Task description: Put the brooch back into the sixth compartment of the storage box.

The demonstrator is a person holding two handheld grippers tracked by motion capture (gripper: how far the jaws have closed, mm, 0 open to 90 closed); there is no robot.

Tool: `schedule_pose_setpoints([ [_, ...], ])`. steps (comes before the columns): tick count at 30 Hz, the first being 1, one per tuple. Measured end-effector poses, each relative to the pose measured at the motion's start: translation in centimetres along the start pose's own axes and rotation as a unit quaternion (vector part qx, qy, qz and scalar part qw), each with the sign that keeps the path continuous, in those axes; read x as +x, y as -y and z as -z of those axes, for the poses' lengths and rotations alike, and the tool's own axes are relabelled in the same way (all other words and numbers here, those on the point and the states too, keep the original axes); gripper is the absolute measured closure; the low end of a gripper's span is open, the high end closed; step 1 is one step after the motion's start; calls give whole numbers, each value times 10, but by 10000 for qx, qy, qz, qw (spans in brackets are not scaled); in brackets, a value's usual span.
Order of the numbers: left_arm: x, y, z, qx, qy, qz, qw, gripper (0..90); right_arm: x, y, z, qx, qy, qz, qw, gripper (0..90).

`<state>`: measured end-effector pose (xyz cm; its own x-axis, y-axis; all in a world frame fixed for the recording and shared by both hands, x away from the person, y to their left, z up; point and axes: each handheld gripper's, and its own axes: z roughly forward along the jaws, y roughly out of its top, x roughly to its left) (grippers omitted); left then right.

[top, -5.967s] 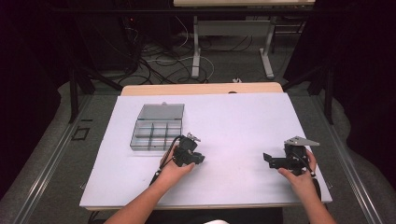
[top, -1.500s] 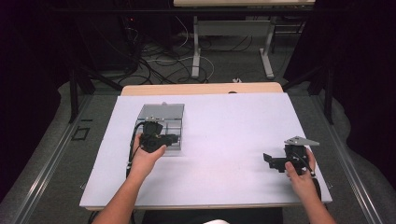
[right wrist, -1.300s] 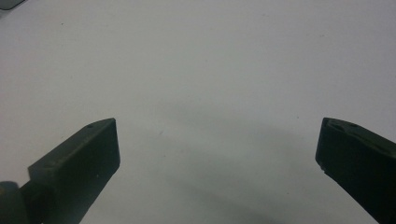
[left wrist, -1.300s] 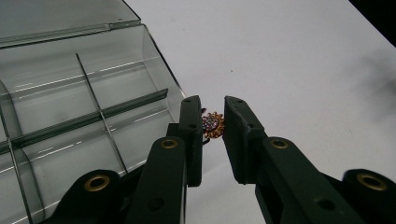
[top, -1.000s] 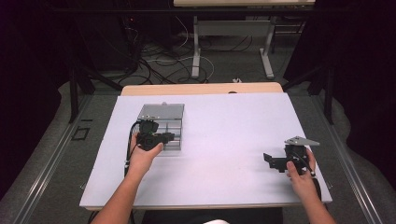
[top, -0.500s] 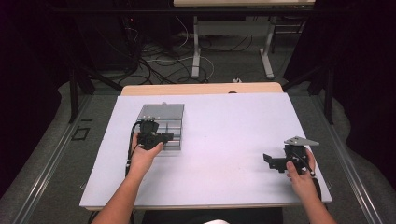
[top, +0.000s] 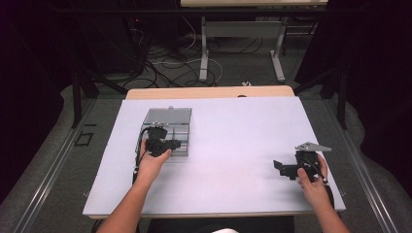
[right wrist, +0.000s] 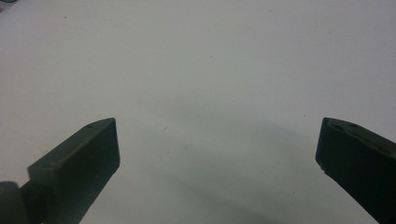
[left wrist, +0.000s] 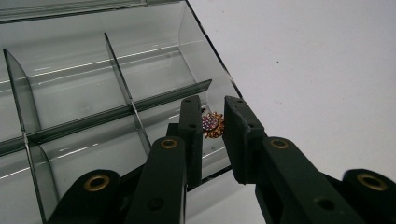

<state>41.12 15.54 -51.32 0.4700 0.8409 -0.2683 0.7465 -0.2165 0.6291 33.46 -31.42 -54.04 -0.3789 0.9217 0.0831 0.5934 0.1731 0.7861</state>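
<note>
Left gripper [left wrist: 212, 125] pinches a small jewelled ornament [left wrist: 212, 125] over the clear divided box's [left wrist: 93, 93] near corner compartment; its edges are hidden by the pads. Right gripper [right wrist: 217, 140] gapes over bare table [right wrist: 210, 56].

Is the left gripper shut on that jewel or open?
Shut on it: the left gripper pinches the jewel between its pads, above the box.

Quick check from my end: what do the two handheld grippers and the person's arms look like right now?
Both grippers are black. The left gripper has two flat blocky jaws on link arms with brass-coloured pivot rings, and a black cable trails from it. The right gripper carries a grey three-cornered plate on top; its jaws are plain dark rectangular pads. The forearms are bare, with no sleeves in sight.
</note>
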Motion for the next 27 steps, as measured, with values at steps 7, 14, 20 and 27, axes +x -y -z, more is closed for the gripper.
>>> schedule_pose_setpoints([
  [7, 0, 2, -5, -29, -75, 39, 10000, 781, 0, 0, 0, 6, -5, 26, 10000, 0],
  [14, 2, 3, -8, 61, -124, 46, 9999, 781, 0, 0, 0, 17, -15, 14, 10000, 0],
  [20, 2, 3, -11, 106, -157, 42, 9998, 780, 1, 0, -1, 30, -23, 20, 10000, 0],
  [27, 2, 4, -12, 143, -214, 27, 9997, 777, 1, 0, -1, 30, -27, 31, 10000, 0],
])
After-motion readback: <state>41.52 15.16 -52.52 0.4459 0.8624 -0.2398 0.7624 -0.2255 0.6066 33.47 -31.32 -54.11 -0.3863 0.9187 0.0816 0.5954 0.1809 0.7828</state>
